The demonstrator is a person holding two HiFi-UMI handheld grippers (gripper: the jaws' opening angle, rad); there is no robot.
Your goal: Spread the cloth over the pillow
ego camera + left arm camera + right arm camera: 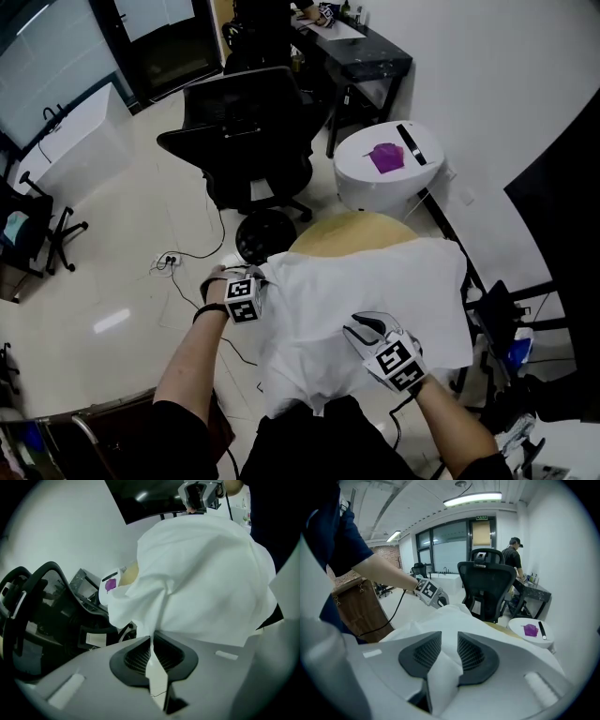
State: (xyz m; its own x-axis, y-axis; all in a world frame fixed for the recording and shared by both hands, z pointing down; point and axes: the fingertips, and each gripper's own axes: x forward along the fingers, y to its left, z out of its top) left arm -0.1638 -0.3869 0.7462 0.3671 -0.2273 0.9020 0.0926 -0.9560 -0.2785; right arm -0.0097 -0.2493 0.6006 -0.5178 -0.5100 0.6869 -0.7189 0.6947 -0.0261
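White cloth (375,291) drapes most of the tan pillow (349,230); only the pillow's far rim peeks out, and the cloth's near edge hangs bunched. I judge the spreading step close to done. Next, the near edge wants drawing taut and level over the pillow before either grip lets go. Both forearms (192,361) reach forward and down, set apart. The left gripper (257,277) points steeply down at the cloth's left side, jaws pinched tight on a thin edge. The right gripper (362,328) tilts less, its jaws wide yet clamping a thick fold.
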